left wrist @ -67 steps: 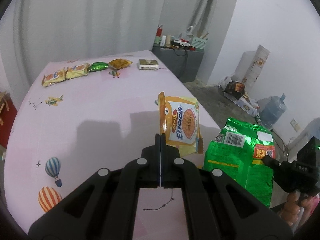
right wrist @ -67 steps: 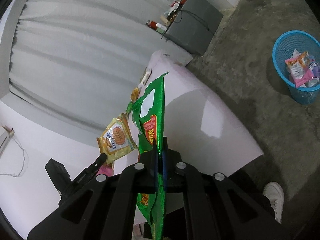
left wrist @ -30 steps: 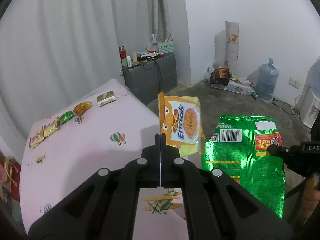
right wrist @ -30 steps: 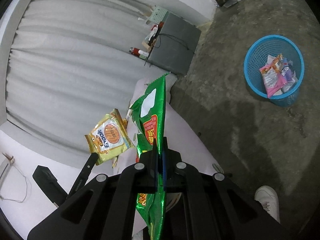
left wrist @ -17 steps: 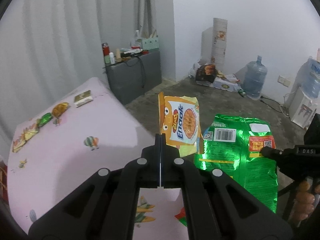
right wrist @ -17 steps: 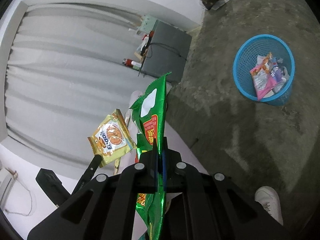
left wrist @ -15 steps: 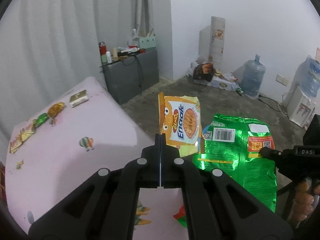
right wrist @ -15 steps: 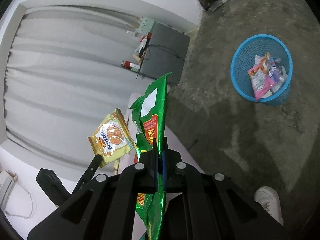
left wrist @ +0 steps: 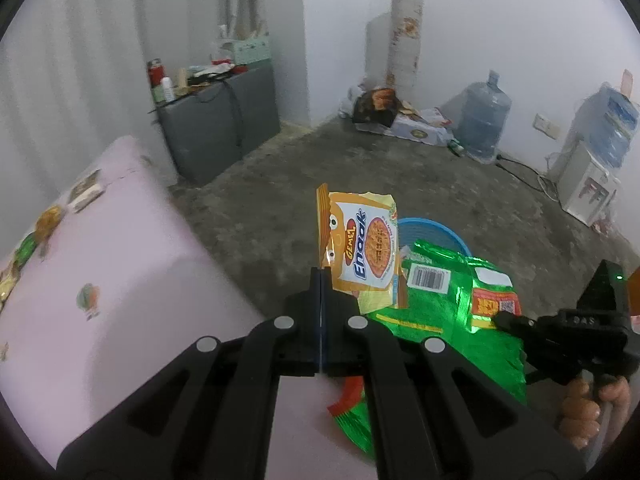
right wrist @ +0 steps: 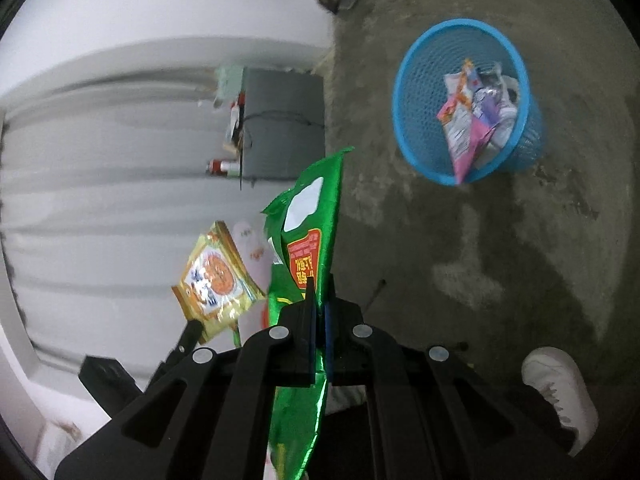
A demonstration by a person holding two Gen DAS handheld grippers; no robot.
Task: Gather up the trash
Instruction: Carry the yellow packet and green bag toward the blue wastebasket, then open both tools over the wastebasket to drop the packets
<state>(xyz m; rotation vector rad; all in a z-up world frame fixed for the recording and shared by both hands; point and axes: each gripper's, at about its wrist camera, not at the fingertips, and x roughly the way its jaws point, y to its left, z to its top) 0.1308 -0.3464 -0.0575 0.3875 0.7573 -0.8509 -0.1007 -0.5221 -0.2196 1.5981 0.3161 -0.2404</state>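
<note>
**A:** So which step are you on here?

**B:** You're mid-carry, I'd say. Your left hand-held gripper [left wrist: 321,276] is clamped tight on the edge of the orange packet [left wrist: 362,250], and the right hand-held gripper [right wrist: 319,286] is pinched on the green bag [right wrist: 308,248], which hangs through the jaws and down below them. Both pieces of trash are up in the air, off the tabletop [left wrist: 100,280].

**A:** And the bin?

**B:** The blue basket [right wrist: 416,80] sits on the floor [right wrist: 520,240], well apart from the green bag in the right view, already with a few wrappers in it. In the left view you only catch its rim [left wrist: 440,228] peeking out behind the orange packet and the green bag [left wrist: 440,312].

**A:** What's next then?

**B:** Looks to me like you need to get each packet over the basket's mouth before letting go. Those wrappers are light and floppy, so they could flutter off to the side if you release from high up. There's more stuff along the far edge of the tabletop [left wrist: 48,220], so you're probably not done after this drop.
</note>
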